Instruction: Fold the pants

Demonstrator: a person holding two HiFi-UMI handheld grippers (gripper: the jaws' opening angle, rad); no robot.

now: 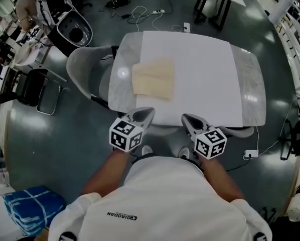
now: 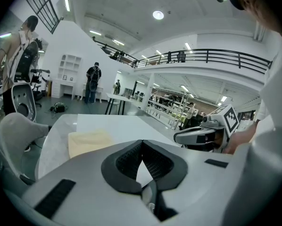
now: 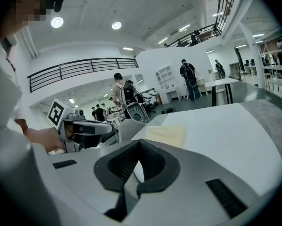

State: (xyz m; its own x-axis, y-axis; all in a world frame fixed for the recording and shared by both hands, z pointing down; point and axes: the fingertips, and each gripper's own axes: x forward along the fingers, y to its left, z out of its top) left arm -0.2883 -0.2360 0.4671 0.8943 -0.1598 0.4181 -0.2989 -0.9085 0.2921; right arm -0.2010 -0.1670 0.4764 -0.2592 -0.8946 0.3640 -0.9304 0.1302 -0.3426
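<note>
The left gripper point(image 1: 144, 115) and the right gripper point(image 1: 189, 120) sit side by side at the lower middle of the head view, just over the near edge of the table point(image 1: 250, 87). Each gripper's own view shows its dark ribbed pads pressed together at the tips with nothing between them, so both are closed and empty. Neither touches the cloth.

The pants point(image 1: 153, 78) lie up the frame from the left gripper, left of centre in the head view. They rest flat on the table, partly on the white sheet point(image 1: 200, 69) and partly on the bare grey top beside it. They are a pale cream rectangle, small and compact, with a faint line across that looks like a layer edge. A grey chair point(image 1: 85, 72) stands just beside the table's left side.

Judging by that tidy shape, the folding looks finished or close to it, and the grippers seem to be parked clear of the work. If one more fold is wanted, both grippers would need to open, travel up the frame to the near edge of the cloth, and come in low against the table. They would have to pinch all the layers at two corners together. Catching only the top layer would pull the stack apart. The fold should then be laid over evenly so the edges line up.
</note>
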